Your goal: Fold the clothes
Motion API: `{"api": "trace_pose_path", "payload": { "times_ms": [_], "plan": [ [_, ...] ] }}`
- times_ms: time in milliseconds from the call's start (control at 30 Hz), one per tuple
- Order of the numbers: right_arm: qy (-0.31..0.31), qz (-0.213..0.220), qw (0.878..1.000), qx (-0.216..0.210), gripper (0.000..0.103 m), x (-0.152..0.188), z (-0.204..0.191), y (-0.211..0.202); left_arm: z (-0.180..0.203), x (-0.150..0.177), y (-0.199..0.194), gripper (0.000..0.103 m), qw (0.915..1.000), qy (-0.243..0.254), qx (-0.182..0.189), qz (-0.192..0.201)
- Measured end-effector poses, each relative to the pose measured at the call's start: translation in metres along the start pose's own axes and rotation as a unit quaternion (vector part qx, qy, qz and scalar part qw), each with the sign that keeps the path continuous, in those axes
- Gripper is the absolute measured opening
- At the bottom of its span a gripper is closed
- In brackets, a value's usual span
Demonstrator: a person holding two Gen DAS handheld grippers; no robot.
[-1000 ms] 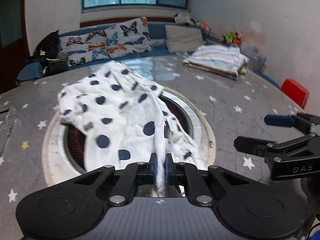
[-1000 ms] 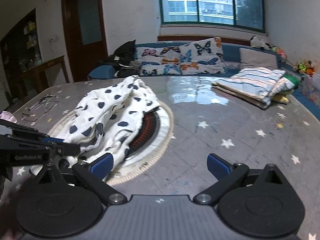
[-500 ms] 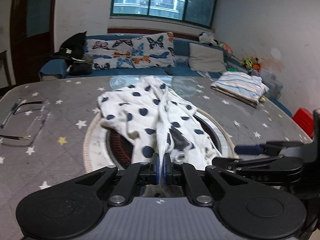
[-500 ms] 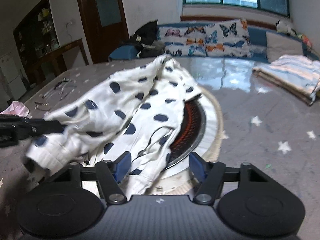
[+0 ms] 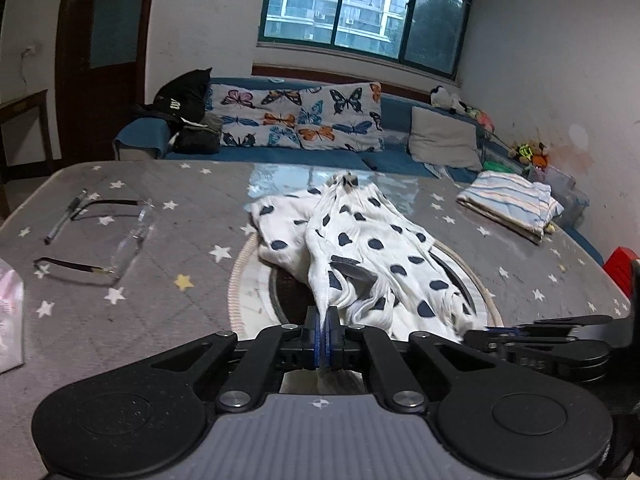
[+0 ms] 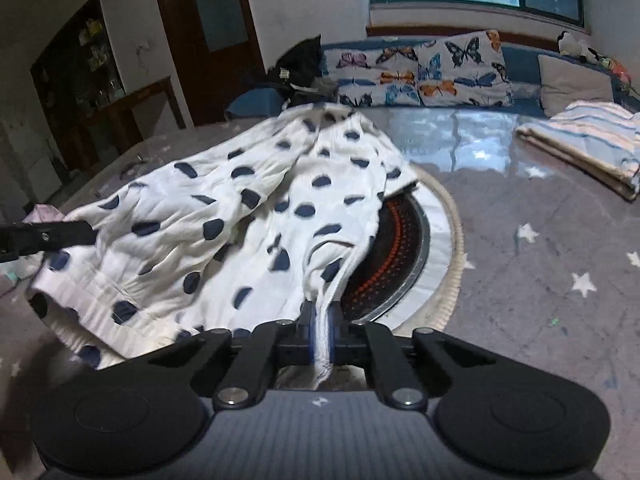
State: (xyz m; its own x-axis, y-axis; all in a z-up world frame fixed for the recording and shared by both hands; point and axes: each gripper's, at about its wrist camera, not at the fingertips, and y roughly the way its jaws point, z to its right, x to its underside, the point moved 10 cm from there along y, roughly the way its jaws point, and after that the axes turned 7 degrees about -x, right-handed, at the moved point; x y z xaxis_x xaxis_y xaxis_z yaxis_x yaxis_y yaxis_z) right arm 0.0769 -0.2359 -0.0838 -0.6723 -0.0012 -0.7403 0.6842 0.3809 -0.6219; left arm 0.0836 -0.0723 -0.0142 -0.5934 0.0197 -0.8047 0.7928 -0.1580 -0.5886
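Both my grippers are low at the near table edge, pointing forward, roughly level. My left gripper [image 5: 322,334] is clamped on a bunched edge of the polka-dot garment [image 5: 360,248]; fabric is pinched flat between the blue pads. My right gripper [image 6: 320,336] is likewise closed on another edge of the same garment [image 6: 248,216], white cloth visible between its pads. In the left view the right gripper sits just beside mine on the right, edge-on; in the right view the left one pokes in from the left, partly behind cloth.

The garment is draped from both grips back across the round burner [image 6: 400,248] set in the star-print table [image 5: 160,264], hiding most of its near and left part. Garment type: cannot tell, too crumpled.

Beyond it on the table: one pair of glasses [image 5: 116,240], one pen [image 5: 64,218], and one folded striped stack [image 5: 516,204] on the right. A pink packet at the left edge is cut off.

Far back: a blue sofa [image 5: 280,156], two butterfly cushions, one grey cushion [image 5: 444,138], window.
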Motion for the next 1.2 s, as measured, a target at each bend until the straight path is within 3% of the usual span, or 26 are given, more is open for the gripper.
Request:
{"api": "trace_pose_path", "payload": {
  "times_ms": [333, 567, 700, 733, 867, 933, 1033, 1200],
  "plan": [
    [-0.054, 0.008, 0.998, -0.043, 0.005, 0.016, -0.025, -0.086, -0.021, 0.036, -0.056, 0.002, 0.9993, -0.008, 0.021, -0.031],
    [-0.084, -0.069, 0.989, -0.096, 0.005, 0.08, -0.063, -0.129, -0.016, 0.087, -0.103, 0.002, 0.9957, 0.015, 0.051, -0.077],
    [-0.085, -0.114, 0.984, -0.108, 0.006, 0.109, -0.07, -0.141, -0.012, 0.11, -0.105, 0.003, 0.9917, 0.034, 0.063, -0.107],
    [-0.085, -0.119, 0.984, -0.106, 0.01, 0.111, -0.07, -0.143, -0.012, 0.113, -0.104, 0.004, 0.9909, 0.036, 0.064, -0.112],
    [-0.074, -0.118, 0.985, -0.098, 0.013, 0.098, -0.057, -0.148, -0.012, 0.104, -0.102, 0.007, 0.9904, 0.042, 0.074, -0.109],
    [-0.076, -0.105, 0.988, -0.085, 0.015, 0.085, -0.049, -0.151, -0.012, 0.092, -0.1, 0.023, 0.9918, 0.048, 0.07, -0.095],
    [-0.083, -0.079, 0.991, -0.062, 0.016, 0.059, -0.035, -0.145, -0.009, 0.069, -0.093, 0.037, 0.994, 0.055, 0.063, -0.071],
    [-0.096, -0.05, 0.993, -0.034, 0.024, 0.008, -0.01, -0.108, 0.007, 0.032, -0.056, 0.047, 0.9958, 0.056, 0.054, -0.048]
  ]
}}
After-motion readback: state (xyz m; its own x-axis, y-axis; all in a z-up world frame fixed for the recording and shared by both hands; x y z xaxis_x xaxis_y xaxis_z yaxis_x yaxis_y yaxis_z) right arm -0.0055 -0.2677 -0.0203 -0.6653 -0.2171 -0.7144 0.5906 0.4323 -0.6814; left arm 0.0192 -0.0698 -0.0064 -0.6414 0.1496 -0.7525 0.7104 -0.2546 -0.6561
